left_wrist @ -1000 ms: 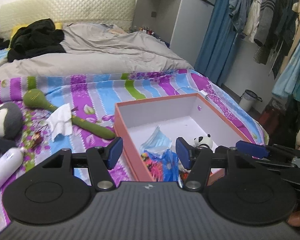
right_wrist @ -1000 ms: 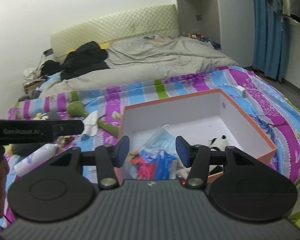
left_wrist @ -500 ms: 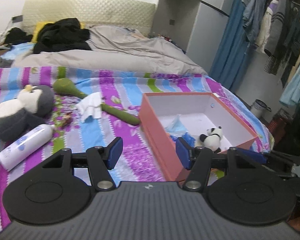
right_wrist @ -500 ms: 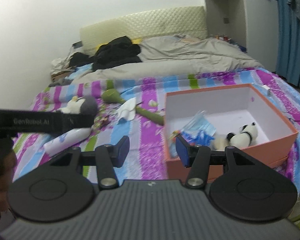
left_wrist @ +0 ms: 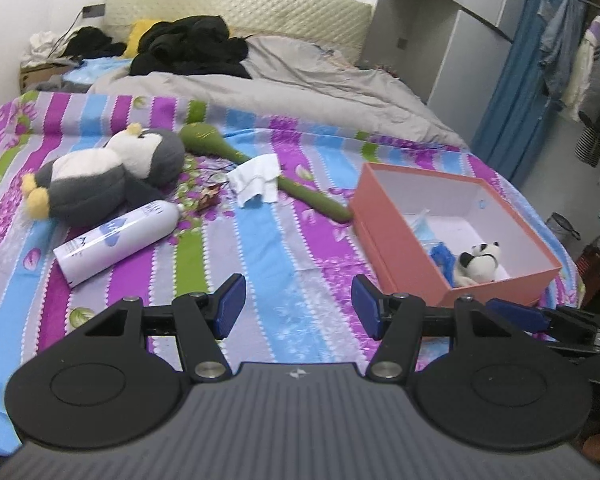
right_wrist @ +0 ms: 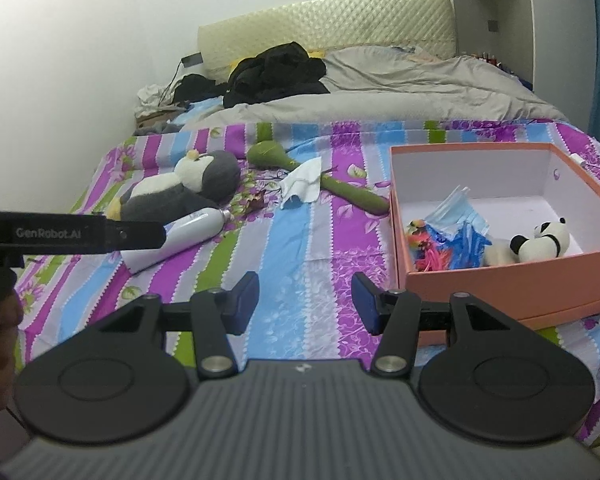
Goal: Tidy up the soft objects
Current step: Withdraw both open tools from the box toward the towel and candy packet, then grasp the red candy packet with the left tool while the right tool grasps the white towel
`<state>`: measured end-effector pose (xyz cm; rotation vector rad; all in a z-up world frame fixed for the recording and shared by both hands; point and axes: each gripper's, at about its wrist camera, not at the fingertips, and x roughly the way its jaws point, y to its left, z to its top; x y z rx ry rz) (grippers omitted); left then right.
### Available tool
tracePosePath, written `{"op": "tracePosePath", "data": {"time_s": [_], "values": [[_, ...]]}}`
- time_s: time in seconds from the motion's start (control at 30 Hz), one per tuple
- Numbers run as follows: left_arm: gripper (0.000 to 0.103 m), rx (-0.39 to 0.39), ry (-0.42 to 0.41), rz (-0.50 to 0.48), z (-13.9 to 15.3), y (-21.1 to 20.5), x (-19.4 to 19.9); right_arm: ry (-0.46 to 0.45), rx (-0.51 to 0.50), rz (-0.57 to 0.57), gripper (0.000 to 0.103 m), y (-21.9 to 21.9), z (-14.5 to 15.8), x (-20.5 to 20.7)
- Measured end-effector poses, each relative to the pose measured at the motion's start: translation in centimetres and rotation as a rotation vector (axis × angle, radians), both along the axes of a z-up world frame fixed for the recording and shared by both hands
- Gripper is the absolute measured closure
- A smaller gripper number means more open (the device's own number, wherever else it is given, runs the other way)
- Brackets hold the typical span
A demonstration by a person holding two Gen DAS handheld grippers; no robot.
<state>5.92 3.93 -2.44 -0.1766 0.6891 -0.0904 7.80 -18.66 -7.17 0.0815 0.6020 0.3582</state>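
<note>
Bed (left_wrist: pixel 292 240) with striped floral sheet, bearing all items. Orange box (right_wrist: pixel 512 280) at right, holding a blue face mask (right_wrist: pixel 456 208), coloured scraps and a panda toy (right_wrist: pixel 540 240). Penguin plush (left_wrist: pixel 104 176) at left, lying on its side; white bottle (left_wrist: pixel 116 240) just beside it. Green stick-shaped toy (left_wrist: pixel 260 168) under a white tissue (left_wrist: pixel 256 178). Left gripper (left_wrist: pixel 298 306) and right gripper (right_wrist: pixel 306 304): jaws released, holding nothing, above bare sheet.

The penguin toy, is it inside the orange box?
No, the penguin toy lies on the striped bedspread, well apart from the orange box.
</note>
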Motion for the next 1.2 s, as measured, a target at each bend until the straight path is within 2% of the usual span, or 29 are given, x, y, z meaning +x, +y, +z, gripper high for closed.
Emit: {"op": "tracePosePath", "data": {"time_s": [0.43, 0.67, 0.97, 1.2], "values": [[0.039, 0.01, 0.025, 0.045, -2.9, 3.0, 6.1, 0.002, -0.009, 0.015, 0.049, 2.4, -1.3, 4.0], [0.039, 0.031, 0.043, 0.111, -6.5, 4.8, 10.2, -0.016, -0.052, 0.033, 0.049, 4.6, -2.4, 6.7], [0.039, 0.011, 0.077, 0.155, -11.2, 6.7, 16.2, 0.0, -0.02, 0.057, 0.049, 7.0, -4.3, 12.7], [0.039, 0.046, 0.06, 0.129, -13.3, 7.8, 21.7, 0.058, 0.002, 0.039, 0.05, 8.6, -7.2, 18.1]]}}
